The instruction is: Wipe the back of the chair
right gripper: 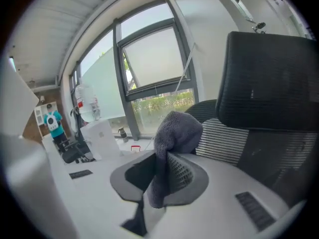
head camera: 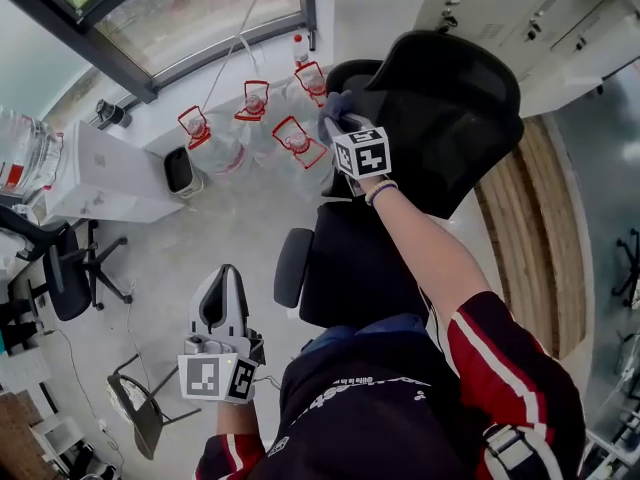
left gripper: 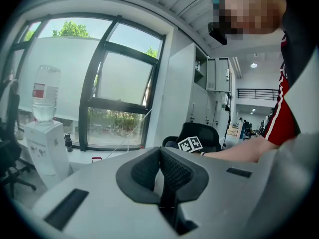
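A black office chair (head camera: 440,118) with a mesh back and a headrest stands in front of me in the head view. My right gripper (head camera: 340,123) is up at the left edge of the chair back, shut on a grey cloth (head camera: 335,105). The right gripper view has the cloth (right gripper: 174,133) bunched between the jaws of that gripper (right gripper: 162,171), with the mesh back (right gripper: 229,143) and the headrest (right gripper: 269,78) close behind. My left gripper (head camera: 225,280) hangs low at the left, shut and holding nothing. Its own view shows the left gripper (left gripper: 162,166) with the chair (left gripper: 202,133) far off.
Several large water bottles with red handles (head camera: 250,103) stand on the floor by the window. A white water dispenser (head camera: 110,173) is to the left, and another black chair (head camera: 65,268) is further left. A wooden surface (head camera: 545,238) runs along the right.
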Tool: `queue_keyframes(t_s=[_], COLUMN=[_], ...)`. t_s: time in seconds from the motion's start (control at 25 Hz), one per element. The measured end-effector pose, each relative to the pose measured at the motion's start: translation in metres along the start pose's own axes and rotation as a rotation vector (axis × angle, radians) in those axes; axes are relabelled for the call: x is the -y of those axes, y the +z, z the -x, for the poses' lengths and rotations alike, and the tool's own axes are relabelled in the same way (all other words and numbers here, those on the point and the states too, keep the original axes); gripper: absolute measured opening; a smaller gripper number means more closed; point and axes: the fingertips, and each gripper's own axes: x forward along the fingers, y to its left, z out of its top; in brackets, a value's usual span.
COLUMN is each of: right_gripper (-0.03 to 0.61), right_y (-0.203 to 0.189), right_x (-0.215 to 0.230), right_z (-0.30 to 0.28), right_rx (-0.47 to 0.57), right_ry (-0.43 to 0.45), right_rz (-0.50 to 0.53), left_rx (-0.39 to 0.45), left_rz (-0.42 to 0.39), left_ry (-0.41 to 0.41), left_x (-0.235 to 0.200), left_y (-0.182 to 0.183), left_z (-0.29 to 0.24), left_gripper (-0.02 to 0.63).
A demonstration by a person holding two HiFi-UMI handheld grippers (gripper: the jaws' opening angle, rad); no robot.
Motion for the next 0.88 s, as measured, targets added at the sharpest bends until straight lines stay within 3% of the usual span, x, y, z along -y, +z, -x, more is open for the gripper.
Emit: queue_keyframes(t_s=[0.12, 0.32, 0.64, 0.88], right_gripper=[0.063, 0.063, 0.063, 0.063], right_y=[-0.007, -0.027, -0.102, -0.159], right_x=[0.011, 0.065, 0.221, 0.309], right_z=[0.034, 0.109, 0.253, 0.331], right_rx=[0.011, 0.041, 0.012, -0.029], right_ry=[-0.024, -0.118, -0.417, -0.599], right_rz=[0.001, -0.037, -0.157, -0.268], left_rx=[0.009, 0.024, 0.035, 0.017], left_rz=[-0.007, -0.044, -0.114, -0.121], left_ry=[-0.062, -0.207, -0.440, -0.540], left_x=[0.014, 0.068, 0.192, 0.257], left_y=[0.002, 0.011, 0.017, 0.011], left_z=[-0.020, -0.069, -0.119, -0.129], left_gripper=[0.025, 0.025, 0.025, 0.025])
